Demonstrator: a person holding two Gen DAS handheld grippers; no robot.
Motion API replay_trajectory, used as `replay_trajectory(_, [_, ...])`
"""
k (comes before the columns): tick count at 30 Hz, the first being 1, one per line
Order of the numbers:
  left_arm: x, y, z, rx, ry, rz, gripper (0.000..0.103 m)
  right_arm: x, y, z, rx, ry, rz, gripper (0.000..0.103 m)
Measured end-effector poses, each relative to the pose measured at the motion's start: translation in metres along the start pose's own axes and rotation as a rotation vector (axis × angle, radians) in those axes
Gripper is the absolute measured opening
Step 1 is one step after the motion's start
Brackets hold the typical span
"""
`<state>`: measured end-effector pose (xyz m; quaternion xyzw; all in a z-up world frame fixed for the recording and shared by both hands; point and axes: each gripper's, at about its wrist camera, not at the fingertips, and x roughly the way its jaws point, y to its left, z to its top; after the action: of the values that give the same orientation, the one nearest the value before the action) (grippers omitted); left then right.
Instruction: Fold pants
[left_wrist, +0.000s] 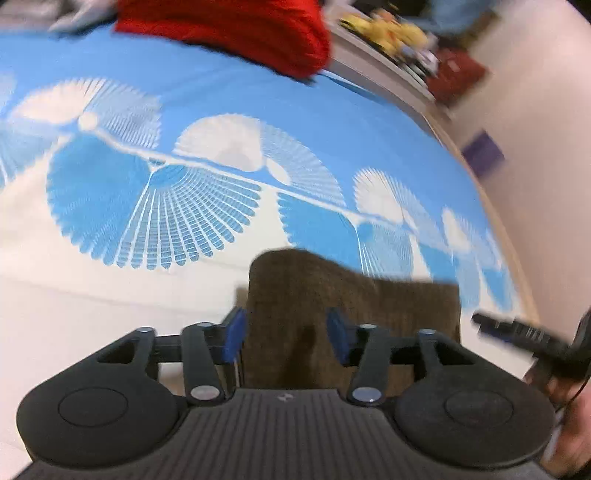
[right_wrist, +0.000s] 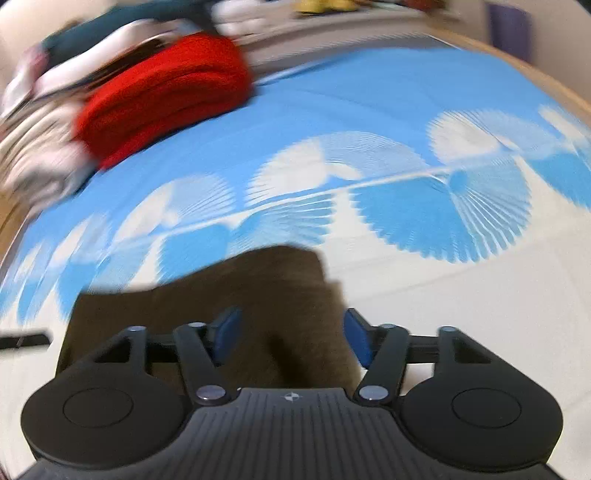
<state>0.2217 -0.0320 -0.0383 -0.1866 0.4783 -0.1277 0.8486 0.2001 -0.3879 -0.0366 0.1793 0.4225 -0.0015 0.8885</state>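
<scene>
My left tongs (left_wrist: 286, 334) and my right tongs (right_wrist: 290, 338) each have brown cloth between their blue pads, and both sets stand fairly wide apart. Whether the pads actually press the cloth I cannot tell; the blur hides any contact.

The pants (left_wrist: 351, 310) are a brown, already bunched or partly folded bundle, lying or hanging just in front of both tongs, over the white part of the bedspread (left_wrist: 221, 92). I cannot tell whether the bundle rests on the bed or is lifted off it.

My guess is that I am carrying or laying over a fold. The risk is plain: with pads this wide, the thick cloth could slip out of one side, and the fold would sag crooked or fall open. Both views are smeared, which suggests fast motion, and a quick swing would make a loose layer flap out of line.

Beyond the pants, the bedspread lies bare and flat for a good stretch, so there is room to lay the fold forward. Farther back from the pants sits a red folded cloth (right_wrist: 166, 92), with a heap of mixed laundry (right_wrist: 37, 122) beside it; I should stop well short of those. To the right of the pants in the left view, the edge of the bed (left_wrist: 491, 206) curves close, and cloth pushed that way could slide off.
</scene>
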Motion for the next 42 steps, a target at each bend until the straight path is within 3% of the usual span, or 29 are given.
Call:
replay_trajectory(3, [0.025, 0.009, 0.010, -0.081, 0.014, -0.014, 0.067, 0.021, -0.009, 0.009, 0.108, 0.008, -0.004, 0.068])
replay_trajectory(7, [0.041, 0.026, 0.006, -0.091, 0.041, 0.007, 0.067, 0.036, -0.009, 0.003, 0.163, 0.010, -0.004, 0.068])
replay_trajectory(8, [0.043, 0.027, 0.006, -0.087, 0.053, -0.010, 0.047, 0.035, -0.005, -0.004, 0.160, 0.007, -0.005, 0.068])
replay_trajectory(9, [0.041, 0.027, 0.008, -0.068, 0.062, -0.031, 0.034, 0.039, -0.003, -0.003, 0.156, 0.005, -0.008, 0.069])
replay_trajectory(10, [0.028, 0.025, 0.013, -0.033, 0.060, -0.044, 0.024, 0.039, -0.006, -0.002, 0.154, 0.002, -0.009, 0.069])
replay_trajectory(11, [0.022, 0.025, 0.017, -0.012, 0.040, -0.075, 0.023, 0.039, -0.004, -0.001, 0.152, -0.005, -0.013, 0.069])
replay_trajectory(14, [0.014, 0.035, 0.018, -0.032, -0.005, -0.050, 0.023, 0.040, 0.000, 0.002, 0.123, -0.027, -0.035, 0.069])
replay_trajectory(17, [0.031, 0.052, 0.009, -0.075, 0.067, 0.004, 0.028, 0.052, 0.003, 0.001, 0.107, -0.007, -0.023, 0.070])
replay_trajectory(21, [0.021, 0.042, 0.015, -0.035, 0.062, 0.057, 0.039, 0.066, 0.010, -0.001, 0.045, 0.001, -0.082, 0.068])
replay_trajectory(24, [-0.006, 0.021, 0.017, 0.088, -0.026, 0.131, 0.036, 0.075, 0.011, -0.001, 0.039, 0.001, -0.109, 0.059])
replay_trajectory(27, [-0.021, 0.004, 0.008, 0.235, -0.055, 0.087, 0.030, 0.083, 0.012, -0.002, 0.033, 0.005, -0.148, 0.059])
replay_trajectory(29, [-0.009, 0.003, -0.004, 0.312, -0.001, 0.094, 0.024, 0.082, 0.013, -0.002, 0.029, 0.005, -0.154, 0.059])
replay_trajectory(30, [0.005, 0.006, -0.012, 0.348, 0.058, 0.153, 0.026, 0.081, 0.013, -0.002, 0.029, 0.004, -0.156, 0.059])
replay_trajectory(34, [0.001, 0.006, -0.019, 0.346, 0.053, 0.188, 0.026, 0.066, 0.013, -0.002, 0.044, 0.000, -0.141, 0.068])
replay_trajectory(38, [-0.032, -0.009, -0.026, 0.436, 0.024, 0.137, 0.026, 0.031, 0.020, 0.001, -0.024, -0.045, -0.128, 0.068])
replay_trajectory(40, [-0.035, -0.008, -0.035, 0.472, 0.075, 0.077, 0.026, 0.010, 0.022, 0.000, -0.066, -0.061, -0.085, 0.069])
replay_trajectory(42, [-0.022, -0.004, -0.055, 0.535, 0.158, 0.105, 0.029, -0.002, 0.020, -0.007, -0.109, -0.020, -0.015, 0.073])
